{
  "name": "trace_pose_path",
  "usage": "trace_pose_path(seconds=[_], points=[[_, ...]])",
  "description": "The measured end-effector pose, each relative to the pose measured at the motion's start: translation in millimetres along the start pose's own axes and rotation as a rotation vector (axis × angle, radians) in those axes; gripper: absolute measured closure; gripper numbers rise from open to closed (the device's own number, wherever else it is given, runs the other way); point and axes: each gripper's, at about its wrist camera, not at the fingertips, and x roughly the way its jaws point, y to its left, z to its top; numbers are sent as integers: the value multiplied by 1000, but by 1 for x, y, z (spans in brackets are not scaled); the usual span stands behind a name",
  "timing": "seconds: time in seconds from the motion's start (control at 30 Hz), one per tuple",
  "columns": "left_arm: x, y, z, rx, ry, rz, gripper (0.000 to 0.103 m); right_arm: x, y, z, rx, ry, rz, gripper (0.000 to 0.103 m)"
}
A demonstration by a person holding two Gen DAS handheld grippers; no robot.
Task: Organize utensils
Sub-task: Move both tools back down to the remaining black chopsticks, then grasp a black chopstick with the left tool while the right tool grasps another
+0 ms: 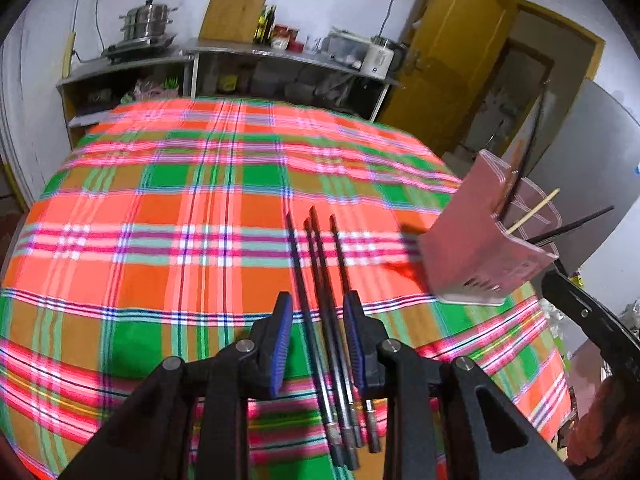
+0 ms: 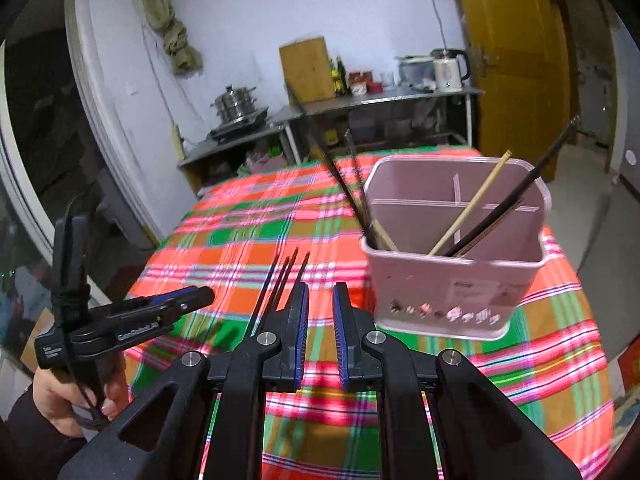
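Observation:
Several dark chopsticks [image 1: 320, 280] lie side by side on the plaid tablecloth [image 1: 160, 208]. My left gripper [image 1: 318, 304] is open above them, its blue pads on either side of the bundle. The chopsticks also show in the right wrist view [image 2: 280, 280], left of my right gripper [image 2: 320, 296], which is open and empty. A pink divided utensil holder [image 2: 452, 280] stands on the cloth at the right. It holds a pale wooden chopstick [image 2: 476, 200] and several dark ones [image 2: 516, 196]. It shows in the left wrist view [image 1: 476, 256] too. The left gripper [image 2: 192, 300] appears low left in the right wrist view.
A metal shelf [image 1: 280, 56] with a steamer pot [image 1: 146, 20], a cutting board [image 1: 234, 8], bottles and a kettle [image 1: 380, 56] stands against the far wall. A yellow door [image 1: 452, 48] is at the right. The table edge runs near the holder's right side.

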Motion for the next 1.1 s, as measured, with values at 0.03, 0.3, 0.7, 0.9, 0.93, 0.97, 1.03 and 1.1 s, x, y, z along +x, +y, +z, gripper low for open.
trace_pose_path(seconds=[0.03,0.3,0.7,0.9,0.93,0.97,1.03,1.1], points=[[7,2,-1,-3,12,4,76,3,1,-2,0,9,2,91],[50,10,3,-27,66,26,76,34,3,-12,-3,73,10,91],[69,9,2,18,74,82,95,70,14,-18,-3,140,29,91],[53,37,-5,-42,53,119,97,97,22,-20,-5,181,41,91],[50,42,-6,-54,48,126,97,104,23,-20,-5,190,40,91],[48,47,-7,-66,45,132,97,110,24,-20,-4,198,40,91],[44,56,-7,-83,39,145,97,121,25,-19,-1,213,38,91],[40,64,-8,-97,37,147,97,131,27,-18,-1,222,36,91]])
